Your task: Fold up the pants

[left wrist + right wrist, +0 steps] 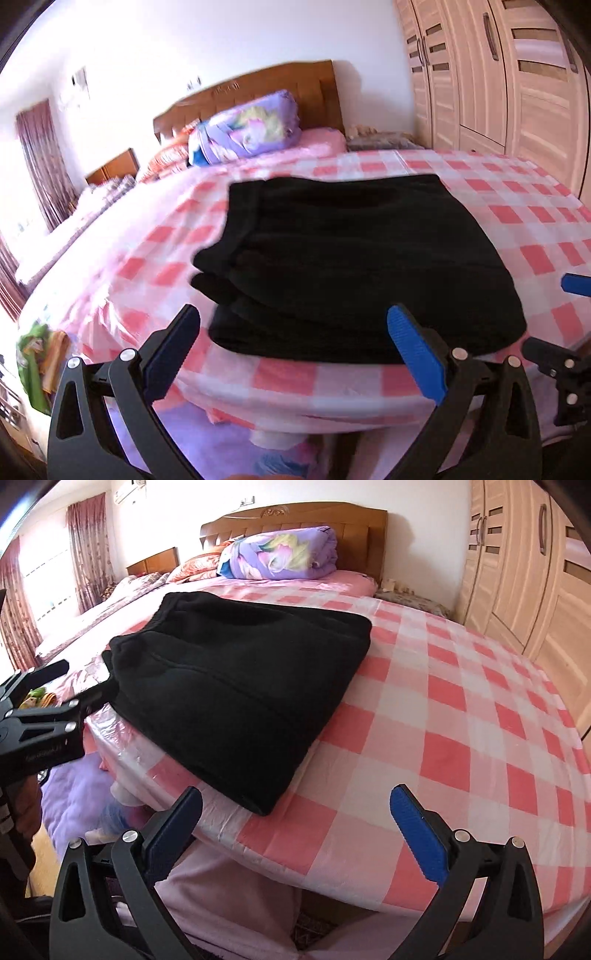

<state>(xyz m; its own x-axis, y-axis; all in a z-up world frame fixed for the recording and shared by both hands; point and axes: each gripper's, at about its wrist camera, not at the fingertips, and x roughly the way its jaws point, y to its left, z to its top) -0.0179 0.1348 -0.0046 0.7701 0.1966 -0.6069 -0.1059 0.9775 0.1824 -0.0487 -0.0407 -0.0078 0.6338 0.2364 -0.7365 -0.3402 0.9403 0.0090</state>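
Looking down both wrist cameras, I had the black pants [354,266] lying on the pink checked bed sheet [461,709], near the edge closest to me, already stacked into a thick, squarish bundle with several layers showing along its left side. My left gripper [293,332] hung just off the near edge of that bundle, jaws spread wide and holding nothing. My right gripper [295,812] sat off the bundle's near right corner, over the sheet, jaws equally wide and empty. Neither one touched the cloth. By my read, the folding itself looked done or nearly so, and I was in the release or tidy-up stage. If anything was left, I judged it would call for a light press or nudge on the uneven left layers to square them, or simply backing both tools away without snagging the fabric.
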